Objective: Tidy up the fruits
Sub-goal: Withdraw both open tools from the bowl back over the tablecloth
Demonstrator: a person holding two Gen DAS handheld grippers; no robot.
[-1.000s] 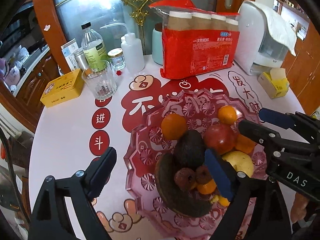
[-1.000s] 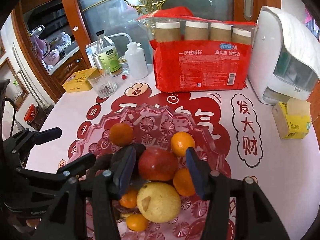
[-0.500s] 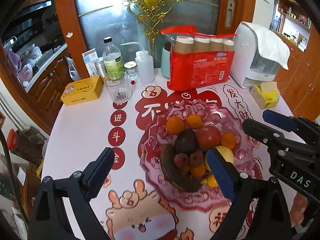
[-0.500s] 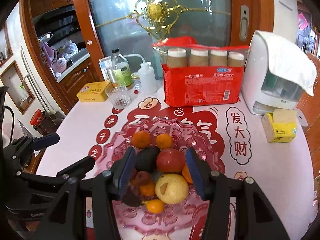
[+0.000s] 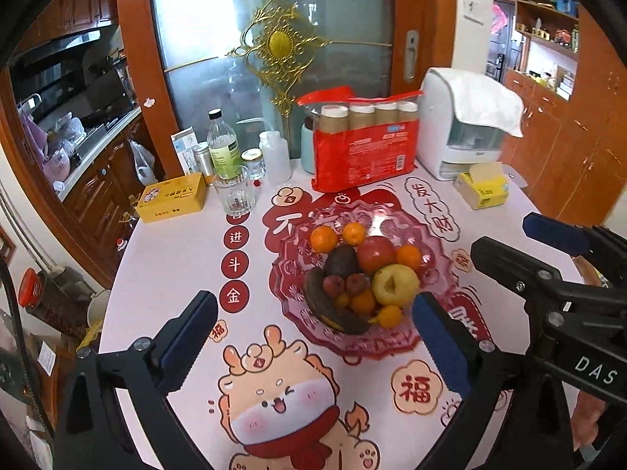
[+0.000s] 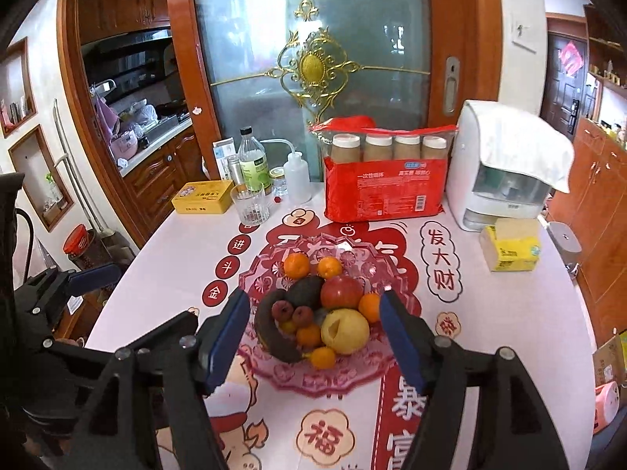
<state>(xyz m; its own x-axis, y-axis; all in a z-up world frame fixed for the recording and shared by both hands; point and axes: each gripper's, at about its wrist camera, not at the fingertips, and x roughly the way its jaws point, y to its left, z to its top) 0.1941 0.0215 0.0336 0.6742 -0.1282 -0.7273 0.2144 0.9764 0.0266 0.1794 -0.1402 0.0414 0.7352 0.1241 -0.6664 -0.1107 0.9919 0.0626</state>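
Observation:
A pink patterned fruit plate (image 5: 433, 274) (image 6: 254, 274) sits mid-table, piled with fruit: a red apple (image 5: 375, 253) (image 6: 341, 292), a yellow pear (image 5: 395, 284) (image 6: 345, 331), an avocado (image 5: 341, 261), a blackened banana (image 6: 274, 333), several oranges and small red fruits. My left gripper (image 5: 315, 342) hangs above the table short of the plate, its jaws opening wide, nothing between them. My right gripper (image 6: 315, 338) is raised over the plate's near side, jaws opening, empty; the fruit only shows through the gap from afar.
At the table's back stand a red pack of paper cups (image 5: 362, 145), a white appliance with a cloth (image 5: 462, 129), a yellow tissue pack (image 5: 484, 190), a glass (image 5: 236, 196), bottles (image 5: 221, 145) and a yellow tin (image 5: 172, 197). Cabinets flank both sides.
Both grippers have pulled back and up from the plate, so the fruit looks smaller and farther. The right jaws have widened from around the apple; the left widened slightly.

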